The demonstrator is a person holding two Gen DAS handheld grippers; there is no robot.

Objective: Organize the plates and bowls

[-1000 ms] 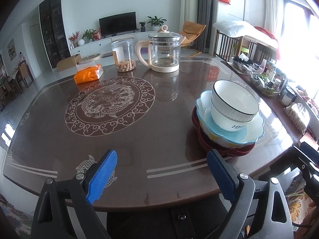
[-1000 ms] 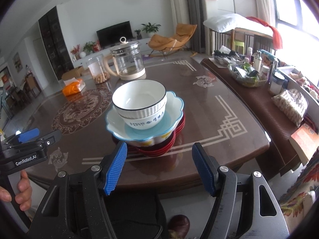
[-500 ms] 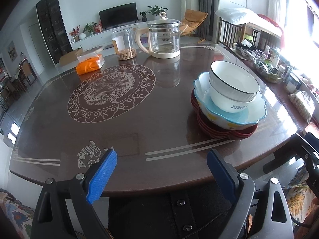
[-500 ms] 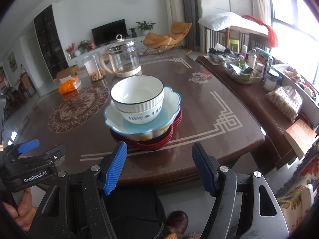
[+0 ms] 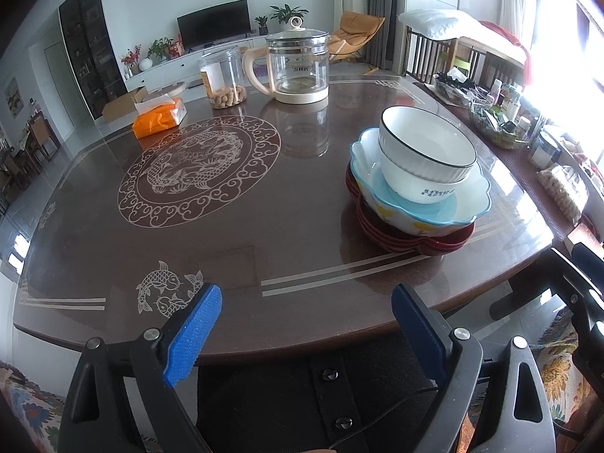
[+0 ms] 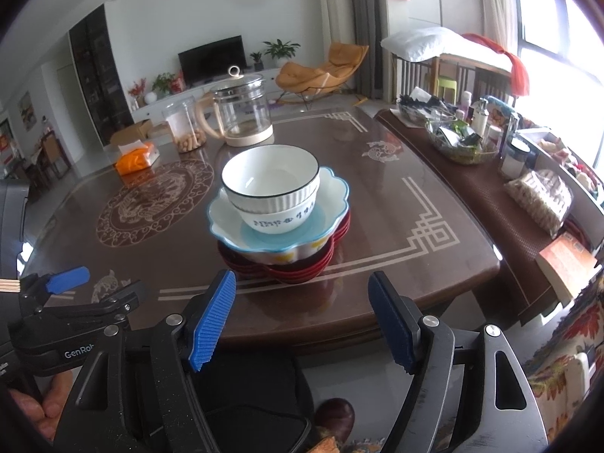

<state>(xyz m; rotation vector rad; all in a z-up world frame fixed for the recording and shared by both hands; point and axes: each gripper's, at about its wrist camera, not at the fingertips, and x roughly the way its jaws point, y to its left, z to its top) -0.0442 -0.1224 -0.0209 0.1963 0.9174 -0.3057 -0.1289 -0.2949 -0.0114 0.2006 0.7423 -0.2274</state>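
A stack stands near the table's front edge: two nested white bowls (image 5: 426, 162) (image 6: 271, 188) inside a scalloped blue-and-white dish (image 5: 468, 204) (image 6: 332, 196), on several red plates (image 5: 381, 234) (image 6: 302, 268). My left gripper (image 5: 305, 324) is open and empty, off the table's front edge, left of the stack. My right gripper (image 6: 302, 313) is open and empty, off the front edge, facing the stack. The left gripper also shows at the left of the right wrist view (image 6: 68, 298).
On the dark table (image 5: 241, 219) at the back stand a glass kettle (image 5: 298, 71), a jar of nuts (image 5: 224, 79) and an orange tissue pack (image 5: 160, 117). A side bench with baskets and bottles (image 6: 472, 139) runs along the right.
Both grippers have drawn back from the table towards me, so the stack looks smaller and farther. Both stay open. The stack has not moved.
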